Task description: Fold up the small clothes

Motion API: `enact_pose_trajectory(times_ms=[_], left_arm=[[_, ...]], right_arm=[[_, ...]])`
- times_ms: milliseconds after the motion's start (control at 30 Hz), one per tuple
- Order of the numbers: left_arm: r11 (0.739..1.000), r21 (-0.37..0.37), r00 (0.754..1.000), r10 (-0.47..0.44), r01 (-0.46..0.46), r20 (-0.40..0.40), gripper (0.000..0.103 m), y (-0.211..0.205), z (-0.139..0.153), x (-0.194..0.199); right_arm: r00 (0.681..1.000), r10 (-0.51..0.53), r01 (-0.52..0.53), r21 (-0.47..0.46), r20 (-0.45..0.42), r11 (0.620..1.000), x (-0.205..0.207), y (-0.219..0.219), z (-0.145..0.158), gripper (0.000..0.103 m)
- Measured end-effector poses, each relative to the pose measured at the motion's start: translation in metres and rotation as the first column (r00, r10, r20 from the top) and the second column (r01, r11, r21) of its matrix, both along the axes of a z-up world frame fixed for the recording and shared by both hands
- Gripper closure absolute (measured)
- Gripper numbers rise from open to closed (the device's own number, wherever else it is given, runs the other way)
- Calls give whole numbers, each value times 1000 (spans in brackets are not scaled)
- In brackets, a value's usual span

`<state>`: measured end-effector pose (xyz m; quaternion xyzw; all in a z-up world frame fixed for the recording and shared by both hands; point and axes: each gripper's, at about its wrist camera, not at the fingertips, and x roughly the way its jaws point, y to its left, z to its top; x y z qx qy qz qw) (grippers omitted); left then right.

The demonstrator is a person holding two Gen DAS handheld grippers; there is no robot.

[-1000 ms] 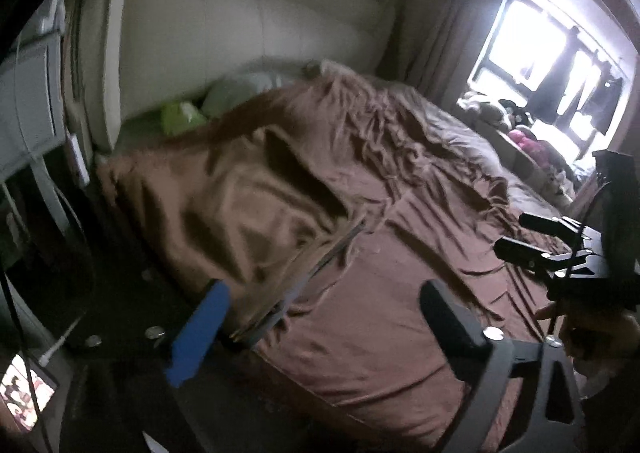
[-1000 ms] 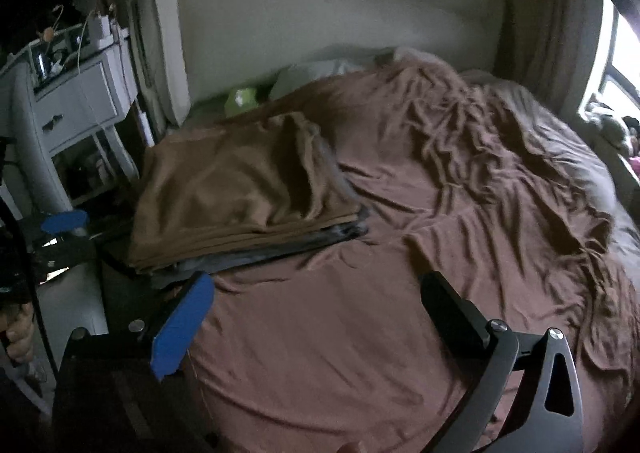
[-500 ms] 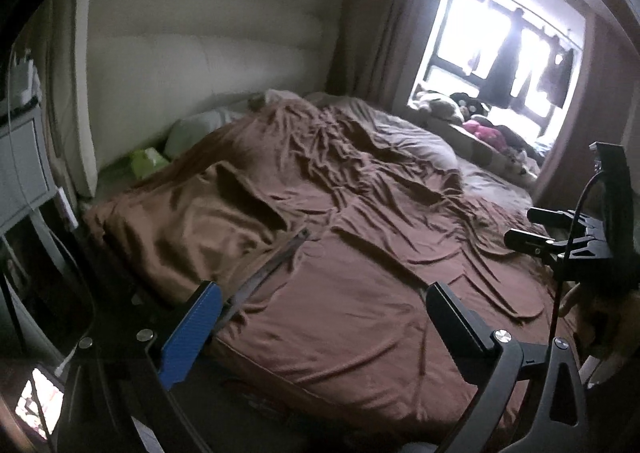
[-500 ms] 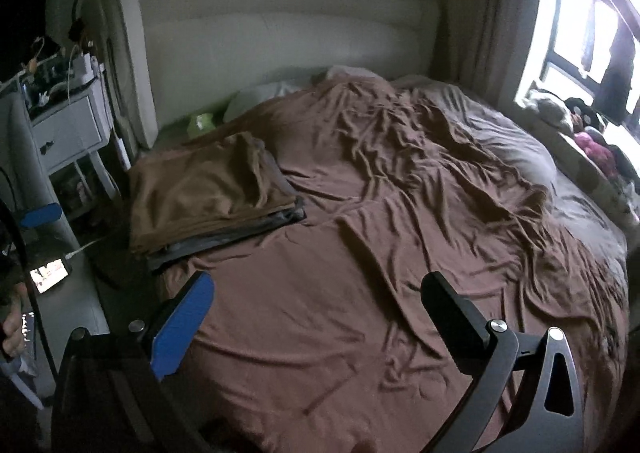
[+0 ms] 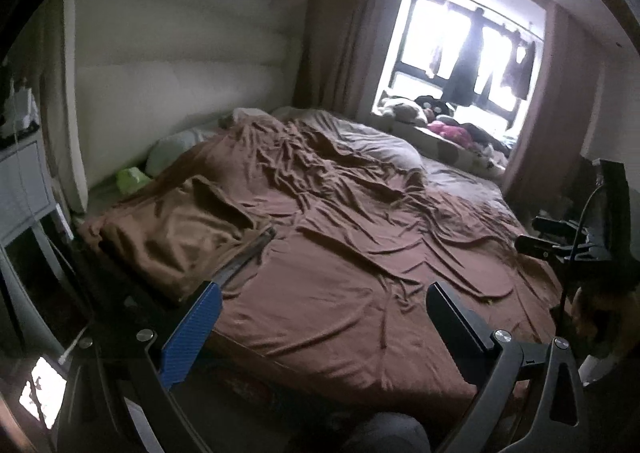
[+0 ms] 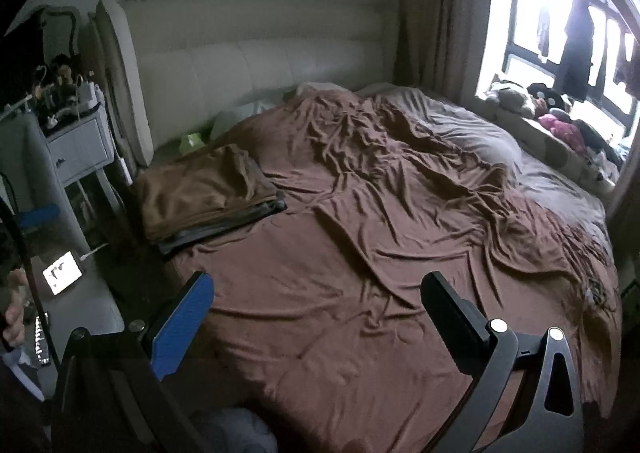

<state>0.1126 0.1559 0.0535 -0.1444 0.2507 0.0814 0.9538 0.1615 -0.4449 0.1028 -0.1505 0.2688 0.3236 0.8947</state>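
Nearest, the left tool (image 5: 320, 317) and the right tool (image 6: 316, 309) both hang released and empty above the near edge of the bed (image 6: 360, 293), jaws wide apart, touching nothing. Beyond them the brown sheet (image 6: 400, 193) lies rumpled and bare of loose garments. Further back, at the bed's left edge, sits the stack (image 6: 208, 197): a tan piece folded flat on top of darker folded layers, edges roughly squared. Behind it are a green item (image 6: 192, 141) and a pillow (image 5: 176, 145) by the headboard (image 6: 260, 65). Judging from this, the folding looks finished or nearly so; no unfolded small clothes show on the bed, though the window ledge (image 6: 560, 121) far right carries a jumble.
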Motion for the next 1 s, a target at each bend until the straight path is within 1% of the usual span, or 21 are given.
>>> enact_pose_trajectory(times_ms=[100, 167, 367, 500, 600, 700, 800, 1000], left_arm=[[999, 16, 999, -34, 34, -4, 0, -16, 0, -11], [998, 24, 999, -52, 52, -3, 1, -26, -2, -19], [995, 49, 997, -82, 81, 3, 1, -50, -7, -46], [994, 66, 996, -89, 87, 19, 1, -61, -7, -64], [993, 76, 995, -93, 91, 27, 0, -72, -11, -76], [991, 96, 995, -94, 90, 34, 1, -83, -16, -88], [989, 107, 993, -104, 98, 49, 1, -95, -21, -100], [985, 118, 989, -133, 125, 64, 0, -114, -31, -122]], right_arm=[[1000, -4, 4, 22, -22, 1000, -20, -18, -1, 0], [1000, -27, 27, 19, -14, 999, -29, -28, 1, 0], [998, -65, 64, 42, 22, 997, -74, -52, 5, 0], [995, -97, 94, 83, 36, 992, -105, -68, 2, 0], [992, -117, 112, 103, 50, 988, -126, -76, -7, 0], [984, -166, 158, 111, 59, 981, -144, -86, -18, 0], [978, -200, 194, 110, 51, 975, -156, -93, -29, 0], [966, -256, 248, 151, 32, 957, -183, -109, -46, 0]])
